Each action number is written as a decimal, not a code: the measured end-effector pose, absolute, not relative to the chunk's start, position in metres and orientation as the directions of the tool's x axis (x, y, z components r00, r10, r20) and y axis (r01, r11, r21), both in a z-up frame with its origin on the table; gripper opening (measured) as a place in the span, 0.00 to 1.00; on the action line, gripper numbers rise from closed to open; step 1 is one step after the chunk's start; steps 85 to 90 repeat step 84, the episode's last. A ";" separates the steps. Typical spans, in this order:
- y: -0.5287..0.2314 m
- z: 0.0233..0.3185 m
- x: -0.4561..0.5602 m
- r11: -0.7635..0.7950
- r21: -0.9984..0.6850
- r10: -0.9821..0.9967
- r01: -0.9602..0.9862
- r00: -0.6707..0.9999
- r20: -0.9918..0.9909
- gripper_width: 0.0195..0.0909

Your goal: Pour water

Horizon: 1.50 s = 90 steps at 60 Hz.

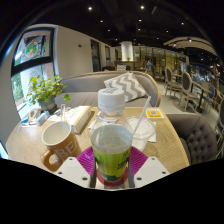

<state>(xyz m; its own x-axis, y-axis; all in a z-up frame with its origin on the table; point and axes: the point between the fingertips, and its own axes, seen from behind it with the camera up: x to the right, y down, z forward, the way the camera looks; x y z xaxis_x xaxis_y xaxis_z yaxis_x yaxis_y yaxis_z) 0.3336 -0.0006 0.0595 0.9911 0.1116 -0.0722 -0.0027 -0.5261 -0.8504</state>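
I am looking down over my tongs at a round wooden table filling the lower middle of the frame. A tan mug is sitting on it at lower left, a tissue box is lying behind that, a potted plant is standing at upper left, and a yellow coaster is resting toward the right.
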 end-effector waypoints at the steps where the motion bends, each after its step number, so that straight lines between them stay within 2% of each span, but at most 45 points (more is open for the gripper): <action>1: -0.001 0.060 0.333 -0.523 -0.852 0.112 -0.003 0.991 -0.072 0.35; 14: -0.008 0.053 0.330 -0.537 -0.843 0.121 0.039 0.992 -0.031 0.48; 16: -0.012 0.051 0.331 -0.563 -0.826 0.105 0.033 0.994 -0.032 0.56; 20: -0.018 0.058 0.331 -0.571 -0.821 0.074 0.009 0.996 -0.040 0.93; 21: -0.020 0.060 0.332 -0.574 -0.819 0.066 0.004 0.997 -0.041 0.95; 23: -0.025 0.063 0.334 -0.583 -0.813 0.048 -0.001 0.998 -0.036 0.89; 28: -0.042 0.074 0.336 -0.595 -0.804 0.005 -0.003 1.000 -0.008 0.93; 43: -0.135 0.133 0.305 -0.665 -0.746 -0.113 -0.046 0.993 0.039 0.92; 53: -0.200 0.170 0.258 -0.681 -0.731 -0.112 -0.040 0.992 0.051 0.92; 69: -0.254 0.189 0.209 -0.679 -0.734 -0.056 0.017 0.996 0.074 0.92; 90: -0.263 0.203 0.201 -0.646 -0.763 -0.067 0.014 0.995 0.074 0.92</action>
